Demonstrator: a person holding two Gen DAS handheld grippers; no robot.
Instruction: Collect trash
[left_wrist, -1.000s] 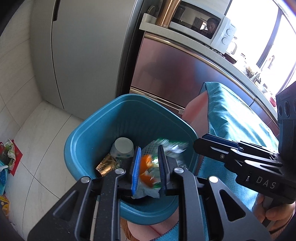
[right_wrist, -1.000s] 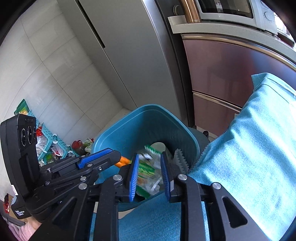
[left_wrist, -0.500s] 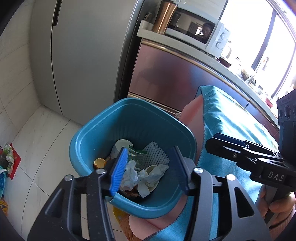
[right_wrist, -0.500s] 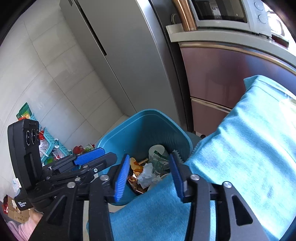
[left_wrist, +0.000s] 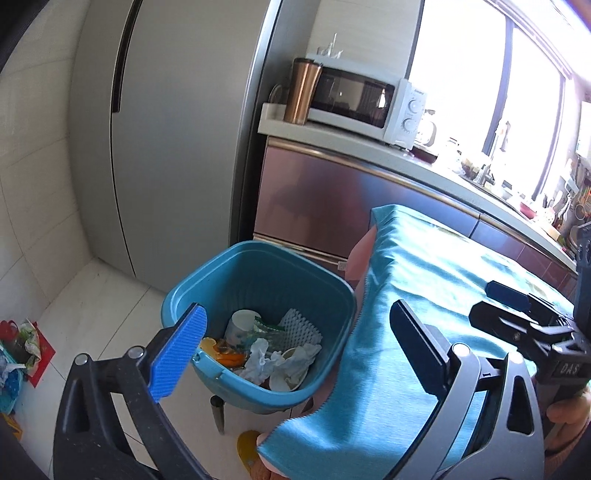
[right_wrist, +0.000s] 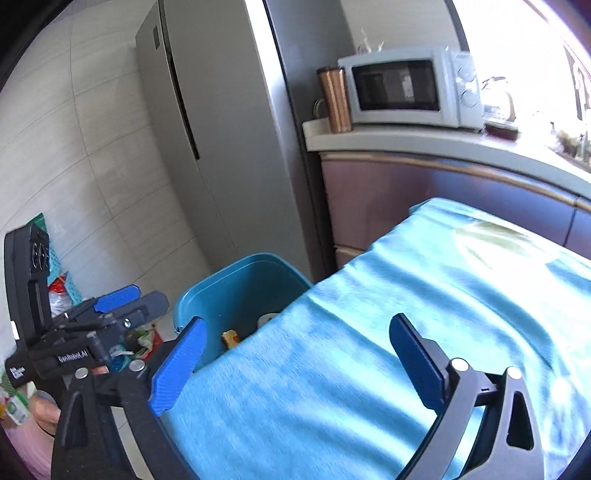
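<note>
A blue trash bin (left_wrist: 258, 266) stands at the end of a table draped with a teal cloth (left_wrist: 424, 295). Inside lie crumpled tissues (left_wrist: 258, 360), a white cup (left_wrist: 242, 325), a green wrapper (left_wrist: 264, 328) and orange peel (left_wrist: 225, 356). My left gripper (left_wrist: 295, 314) hovers above and short of the bin, its jaws opening wide with nothing between them. My right gripper (right_wrist: 298, 325) hangs over the teal cloth (right_wrist: 369, 332), jaws also opening and empty. From there the bin (right_wrist: 240, 284) shows only partly behind the cloth's edge.
A grey fridge (left_wrist: 166, 147) rises behind the bin. Beside it a counter carries a microwave (left_wrist: 354, 99) and a copper tumbler (left_wrist: 303, 96). Bags and clutter (left_wrist: 18, 347) lie on the tiled floor at the left. A dark leg (left_wrist: 218, 410) shows under the bin.
Both grippers were shut on wrappers over the bin. They let go, the wrappers dropped in, the jaws spread wide, and both pulled back and up from the bin.
</note>
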